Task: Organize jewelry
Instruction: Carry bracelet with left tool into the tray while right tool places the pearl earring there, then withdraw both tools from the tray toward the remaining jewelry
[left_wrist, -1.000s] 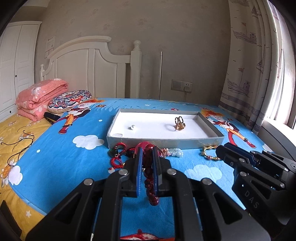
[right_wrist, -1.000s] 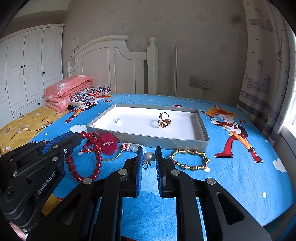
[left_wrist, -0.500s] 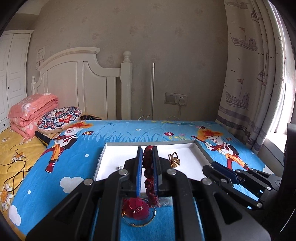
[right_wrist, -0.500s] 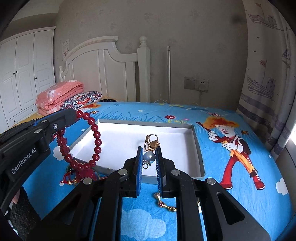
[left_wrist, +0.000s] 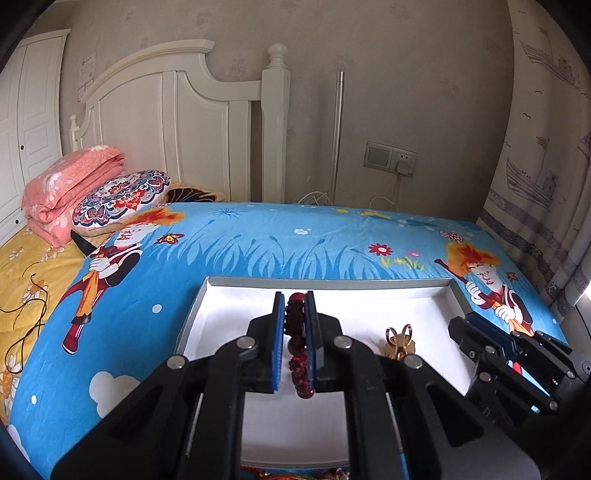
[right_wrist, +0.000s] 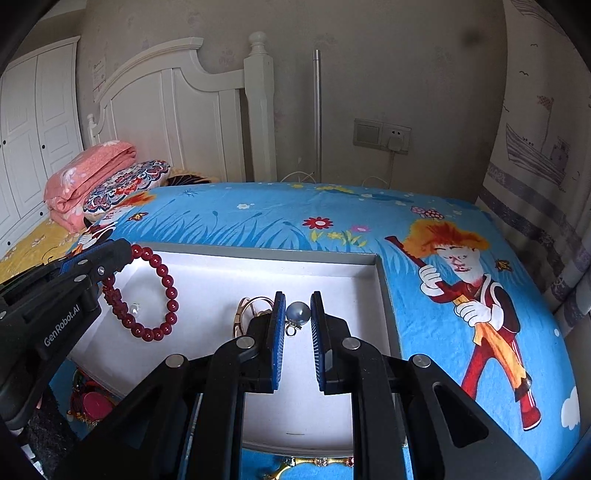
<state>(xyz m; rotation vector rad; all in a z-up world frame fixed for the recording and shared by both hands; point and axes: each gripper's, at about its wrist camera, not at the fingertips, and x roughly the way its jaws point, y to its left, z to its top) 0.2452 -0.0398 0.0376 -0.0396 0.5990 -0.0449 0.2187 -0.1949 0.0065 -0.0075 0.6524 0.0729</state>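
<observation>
Left claw (left_wrist: 294, 321) pinching bracelet (right_wrist: 159, 295), above tray (right_wrist: 382, 280)

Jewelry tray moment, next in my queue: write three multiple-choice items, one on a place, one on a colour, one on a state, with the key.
1. Where does the red bead bracelet hang?
A. Over the white tray
B. On the pillow
C. Against the curtain

2. What colour is the pearl pendant between the right gripper's fingers?
A. Green
B. Blue-grey
C. Orange

3. What is the left gripper doing?
A. Open, holding nothing
B. Shut on the gold ring
C. Shut on the bead bracelet

Key: 1 A, the right wrist view shows the loop dangling above the tray floor; 2 B, the bead reads blue-grey against the white tray; 3 C, red beads sit clamped between its blue pads, while the gold ring lies in the tray.
</observation>
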